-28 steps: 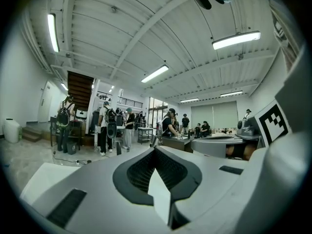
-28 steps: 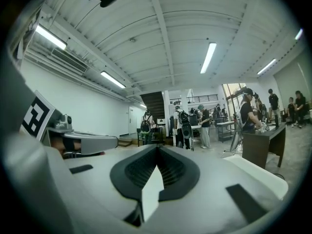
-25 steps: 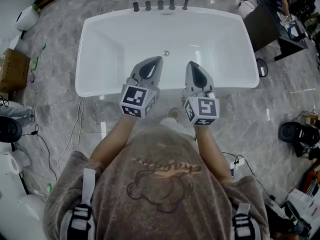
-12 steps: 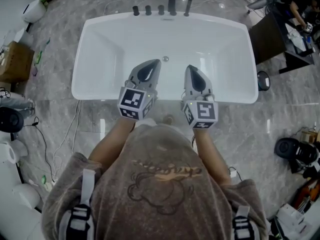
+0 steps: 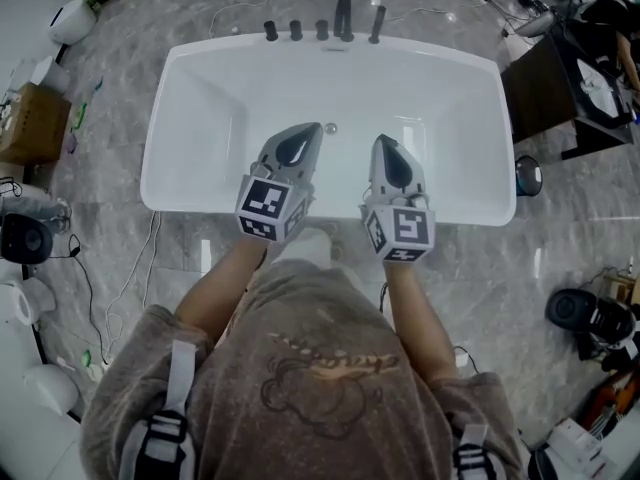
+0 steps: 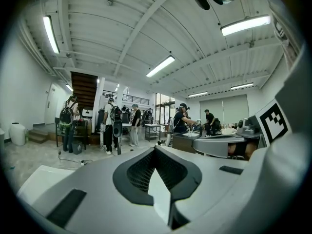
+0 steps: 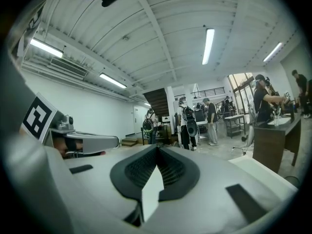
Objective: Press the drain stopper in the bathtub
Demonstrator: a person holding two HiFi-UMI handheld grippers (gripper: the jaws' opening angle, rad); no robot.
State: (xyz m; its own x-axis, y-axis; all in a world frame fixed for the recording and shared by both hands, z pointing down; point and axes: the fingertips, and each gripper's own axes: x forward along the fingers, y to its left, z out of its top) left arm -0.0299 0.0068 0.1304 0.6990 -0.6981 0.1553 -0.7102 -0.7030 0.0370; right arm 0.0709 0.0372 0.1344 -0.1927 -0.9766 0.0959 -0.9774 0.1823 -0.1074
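Since a second ago the bathtub [image 5: 200,118] has slid lower in the head view. The drain stopper [image 5: 331,128], which was ahead of the left gripper [image 5: 316,128], now shows just beside its tip. How high the gripper hangs above the stopper cannot be told. The stopper is a small round metal piece on the white tub floor, about midway along the tub and below the row of dark taps [image 5: 322,30] on the far rim.

The right gripper [image 5: 381,140] reaches over the near rim beside the left one, the two held side by side but apart. Each gripper's own view shows its jaws brought together at the tips with nothing between them — both are closed and empty. Beyond the jaws, people [image 6: 112,126] stand in a workshop hall.
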